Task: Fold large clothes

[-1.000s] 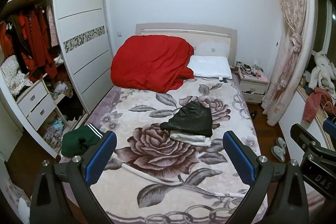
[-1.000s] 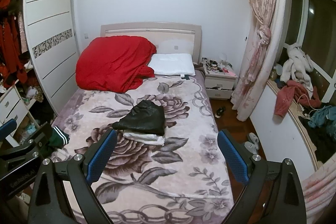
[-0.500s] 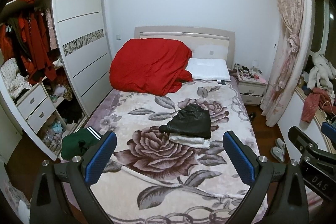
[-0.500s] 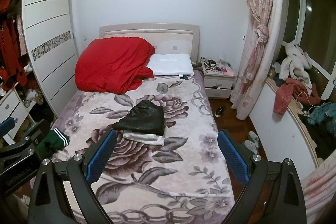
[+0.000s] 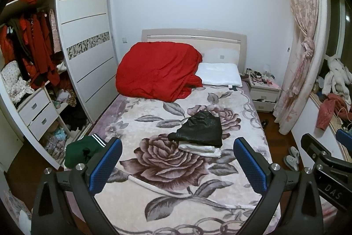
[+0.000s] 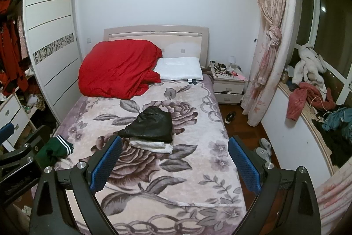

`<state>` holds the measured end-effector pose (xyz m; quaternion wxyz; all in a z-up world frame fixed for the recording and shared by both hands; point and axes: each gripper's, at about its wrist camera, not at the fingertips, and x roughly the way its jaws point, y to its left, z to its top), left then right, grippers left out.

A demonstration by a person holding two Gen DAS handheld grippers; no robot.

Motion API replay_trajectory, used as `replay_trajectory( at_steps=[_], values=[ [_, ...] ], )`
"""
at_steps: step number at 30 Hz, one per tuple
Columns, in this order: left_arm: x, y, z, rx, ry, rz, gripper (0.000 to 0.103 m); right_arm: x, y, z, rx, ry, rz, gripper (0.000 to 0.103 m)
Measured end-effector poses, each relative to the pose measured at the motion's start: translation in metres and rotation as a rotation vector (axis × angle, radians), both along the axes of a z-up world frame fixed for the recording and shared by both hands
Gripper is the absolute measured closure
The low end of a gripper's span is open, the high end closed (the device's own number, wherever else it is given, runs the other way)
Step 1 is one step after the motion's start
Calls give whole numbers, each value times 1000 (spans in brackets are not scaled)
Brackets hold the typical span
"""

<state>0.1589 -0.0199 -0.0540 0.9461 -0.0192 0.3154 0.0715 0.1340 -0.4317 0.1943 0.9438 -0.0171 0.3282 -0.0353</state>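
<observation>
Left wrist: bedroom, bed under rose-print plush blanket (image 5: 167,171) | left gripper (image 5: 177,165) spread wide, empty | crumpled green striped-cuff garment (image 5: 82,150) at near-left edge | Right wrist: right gripper (image 6: 175,165) released, empty | folded black leather garment (image 6: 151,126) stacked mid-bed | step: between garments, I'd say; next, reach left for the green one.

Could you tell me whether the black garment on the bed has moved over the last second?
No. The black garment lies where it did, stacked on the white garment at the right edge of the blanket's large rose.
</observation>
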Motion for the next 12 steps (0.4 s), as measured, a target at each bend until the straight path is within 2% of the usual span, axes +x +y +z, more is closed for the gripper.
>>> replay_trajectory(
  at_steps=[12],
  values=[
    [-1,4,2,1,-14,10,0,-4,2,0,0,-3,-2,5]
  ],
)
